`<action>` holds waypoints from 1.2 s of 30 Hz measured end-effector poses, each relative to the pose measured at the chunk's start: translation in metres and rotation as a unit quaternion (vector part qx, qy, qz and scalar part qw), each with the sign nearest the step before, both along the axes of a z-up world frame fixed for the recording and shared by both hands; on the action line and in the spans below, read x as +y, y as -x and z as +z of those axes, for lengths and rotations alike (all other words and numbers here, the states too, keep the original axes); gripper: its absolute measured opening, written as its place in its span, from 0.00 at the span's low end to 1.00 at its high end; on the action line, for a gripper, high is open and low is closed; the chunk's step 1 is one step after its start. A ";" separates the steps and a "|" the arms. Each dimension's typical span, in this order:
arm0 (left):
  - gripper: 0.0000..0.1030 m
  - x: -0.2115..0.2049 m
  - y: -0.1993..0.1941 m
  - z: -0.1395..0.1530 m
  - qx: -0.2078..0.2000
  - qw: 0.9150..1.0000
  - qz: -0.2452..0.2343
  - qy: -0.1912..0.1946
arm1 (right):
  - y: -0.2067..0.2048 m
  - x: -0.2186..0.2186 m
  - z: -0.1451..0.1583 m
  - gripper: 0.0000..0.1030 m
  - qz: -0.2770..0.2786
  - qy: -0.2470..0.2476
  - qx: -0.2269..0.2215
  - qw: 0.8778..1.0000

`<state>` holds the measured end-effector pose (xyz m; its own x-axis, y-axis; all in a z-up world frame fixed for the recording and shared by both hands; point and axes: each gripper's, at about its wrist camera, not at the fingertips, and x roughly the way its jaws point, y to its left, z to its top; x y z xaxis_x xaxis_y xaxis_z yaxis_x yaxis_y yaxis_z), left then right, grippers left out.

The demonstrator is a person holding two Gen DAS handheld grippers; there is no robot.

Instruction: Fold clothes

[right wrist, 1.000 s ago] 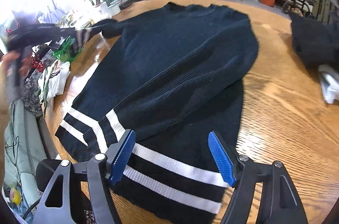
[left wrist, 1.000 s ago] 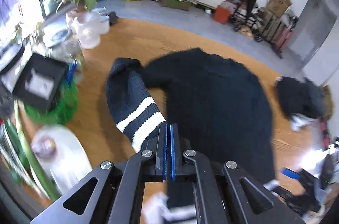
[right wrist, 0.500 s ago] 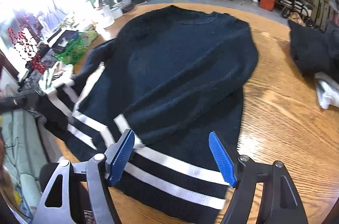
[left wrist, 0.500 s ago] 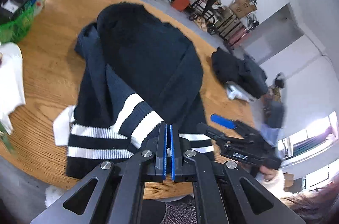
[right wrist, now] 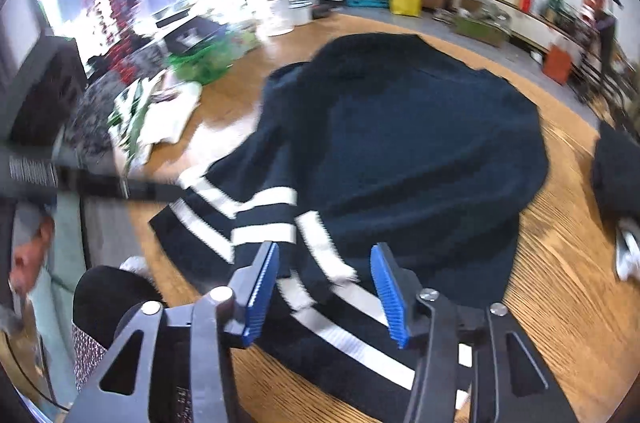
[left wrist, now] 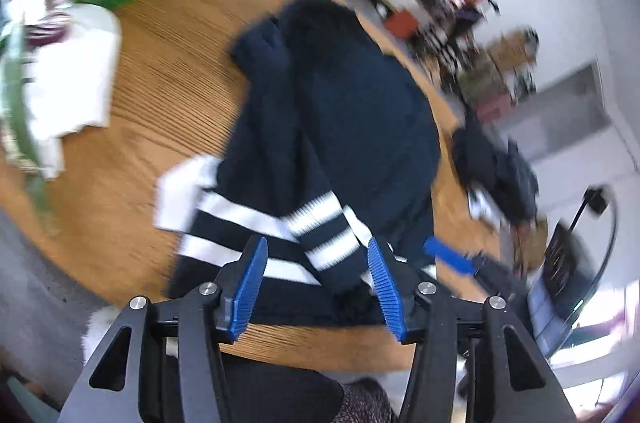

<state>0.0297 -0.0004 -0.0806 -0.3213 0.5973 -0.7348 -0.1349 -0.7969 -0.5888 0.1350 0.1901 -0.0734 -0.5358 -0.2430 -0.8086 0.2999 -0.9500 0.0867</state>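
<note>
**Sleeve laid across sweater body; both grippers standing open above the hem**

The navy sweater (right wrist: 400, 151) is lying flat on the round wooden table (right wrist: 560, 287), its hem toward 6 o'clock in both views and its neck toward 12 o'clock; in the left wrist view one striped sleeve (left wrist: 320, 231) is lying folded over the body, its cuff resting at about 6 o'clock between the blue pads; in the right wrist view a second striped cuff (right wrist: 324, 251) is seen crossing the hem bands, so both sleeves are judged to be lying inward.

The left gripper (left wrist: 316, 283) is being held with its fingers spread wide and nothing between them; the right gripper (right wrist: 324, 291) is likewise being held wide open, gripping nothing; both frames are blurred by motion.

Step in hand, as judged: the sleeve folds are being settled, with a lengthwise or hem-to-neck fold looking likely afterwards; whether the sleeves need smoothing cannot be told through the blur. For a clean result, the hem corners should be taken symmetrically, one per gripper; the knit should be pinched through all layers so that the cuffs are not dragged out of place; the cloth should be lifted low and carried toward 12 o'clock without stretching.

Count: sweaters being folded, one; sleeves visible, two; white bands per cuff, two; white bands on hem, two; grippers, two; a dark garment heap (left wrist: 496, 175) at 3 o'clock, one; a white cloth (left wrist: 76, 75) at 9 o'clock, one.
</note>
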 end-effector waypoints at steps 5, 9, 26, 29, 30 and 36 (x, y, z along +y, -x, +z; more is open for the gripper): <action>0.53 -0.011 0.021 -0.002 -0.009 1.000 0.015 -0.005 | 0.003 -0.037 -0.020 0.49 0.034 -0.021 -0.014 0.999; 0.53 -0.008 0.048 -0.005 -0.015 1.000 0.019 -0.005 | 0.005 -0.061 -0.030 0.51 0.064 -0.044 -0.008 0.997; 0.53 -0.005 0.088 -0.030 -0.067 0.997 0.029 0.007 | 0.008 -0.035 0.012 0.10 0.056 0.083 0.014 0.995; 0.53 -0.005 0.099 -0.024 -0.059 0.998 0.037 0.011 | 0.001 -0.011 0.033 0.08 0.032 0.123 0.039 0.991; 0.53 -0.005 0.102 -0.023 -0.059 0.997 0.042 0.016 | 0.000 -0.003 0.037 0.08 0.022 0.126 0.046 0.991; 0.53 0.004 0.103 -0.039 -0.088 0.995 0.039 0.013 | -0.006 -0.017 0.012 0.37 0.068 0.055 0.032 0.996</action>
<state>-0.0729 0.0036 -0.1192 -0.2314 0.5555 -0.7987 0.0307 -0.8164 -0.5767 0.1409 0.1727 -0.0611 -0.5413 -0.4024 -0.7383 0.4340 -0.8858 0.1646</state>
